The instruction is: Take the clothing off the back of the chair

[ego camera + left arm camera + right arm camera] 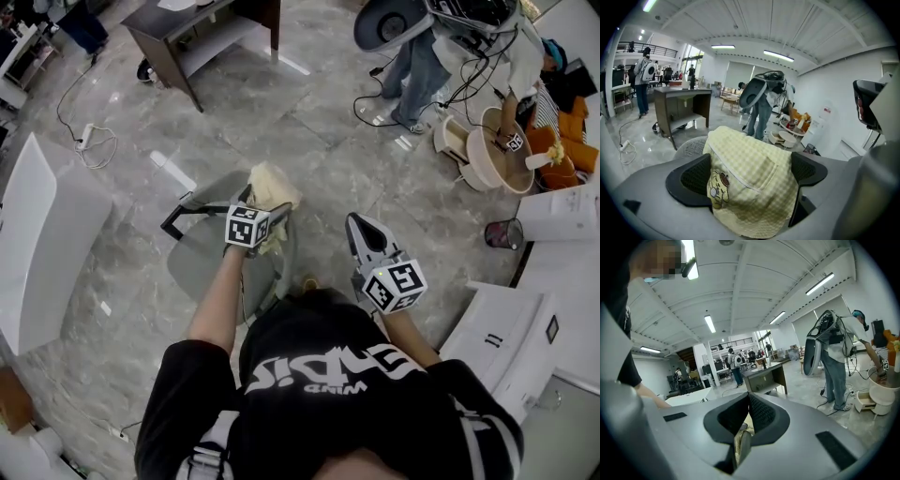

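Clothing point(757, 161) on chair back point(691, 146) sits ungripped between left gripper's point(750, 177) spread jaws; closing is called for next. Right gripper point(747, 417) is pinched together, empty.

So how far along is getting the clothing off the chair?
Done: nothing; the yellow checked garment hangs on the chair back. In hand: the left gripper has its open jaws either side of the garment, not clamped. The right gripper is shut, empty. Left: close, lift it clear.
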